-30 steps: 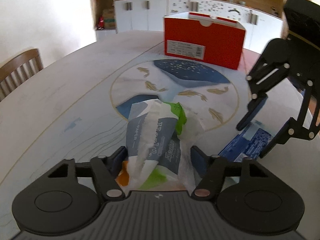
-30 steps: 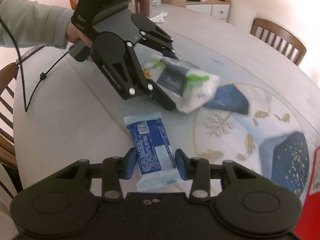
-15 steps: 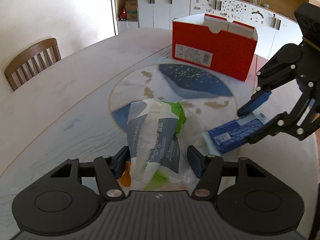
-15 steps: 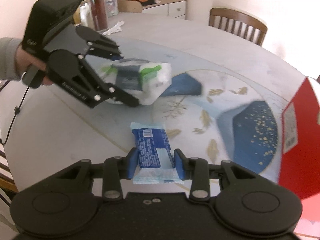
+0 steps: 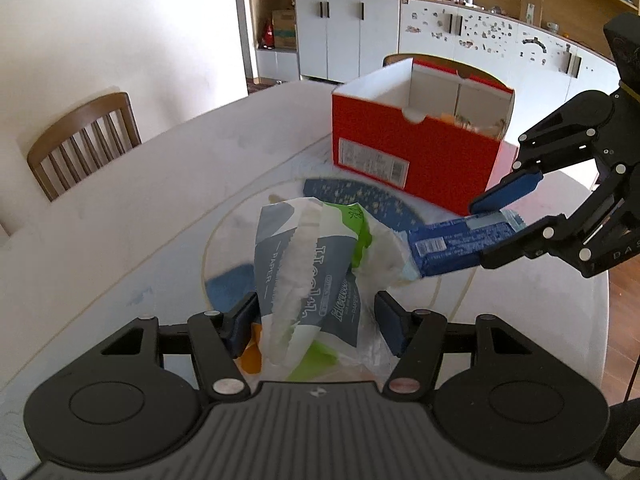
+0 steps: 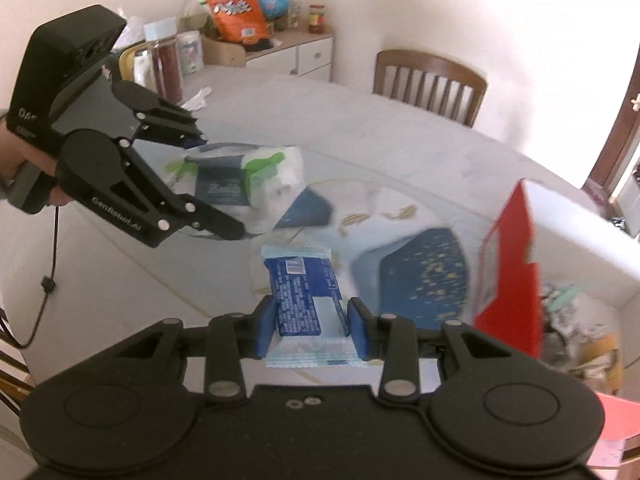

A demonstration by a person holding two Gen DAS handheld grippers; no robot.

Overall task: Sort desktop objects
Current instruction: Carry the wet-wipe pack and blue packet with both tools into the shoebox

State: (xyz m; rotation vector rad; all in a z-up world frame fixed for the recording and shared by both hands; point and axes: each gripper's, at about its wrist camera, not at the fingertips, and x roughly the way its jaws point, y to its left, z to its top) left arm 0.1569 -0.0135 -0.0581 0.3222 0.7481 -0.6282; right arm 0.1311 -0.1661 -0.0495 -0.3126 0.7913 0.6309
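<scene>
My left gripper is shut on a soft tissue pack in white, grey-blue and green wrap, held up off the table. In the right wrist view that same pack hangs in the left gripper at upper left. My right gripper is shut on a blue snack packet, also lifted; the left wrist view shows this packet gripped in the right gripper beside the tissue pack. An open red box stands behind on the table, with a few items inside.
The round table carries a blue and gold fish pattern. Wooden chairs stand at its edge. A sideboard with snack bags and jars lies beyond. A hand holds the left gripper.
Both grippers have risen off the table with their loads and swung toward the red box, which now shows its open top. The right gripper lifted the blue packet from the tabletop.
</scene>
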